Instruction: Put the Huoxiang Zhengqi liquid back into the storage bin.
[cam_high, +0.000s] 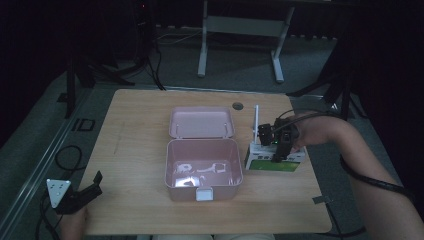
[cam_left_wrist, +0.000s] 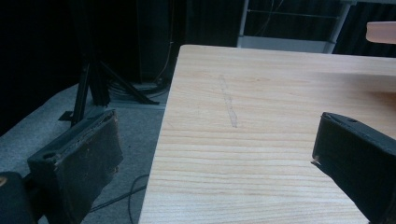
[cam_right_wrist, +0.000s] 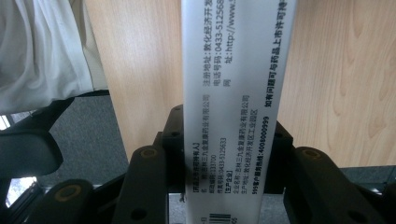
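A pink box (cam_high: 202, 170) sits in the middle of the wooden table (cam_high: 135, 150) with its lid (cam_high: 201, 121) flipped open behind it. Some small white bits lie inside the box, too small to tell what they are. Just to the right of the pink box is a white and green carton (cam_high: 260, 162). The right gripper (cam_high: 280, 150) has its 2 jaws squeezed tight on the carton, and a white flap (cam_high: 256, 120) sticks straight up from it. In the right gripper view the carton's white side (cam_right_wrist: 233, 93) with small black print runs up between the 2 jaws. The left gripper (cam_high: 82, 195) is at the near left corner of the table, well apart from the box. Its 2 jaws are spread wide with nothing between them.
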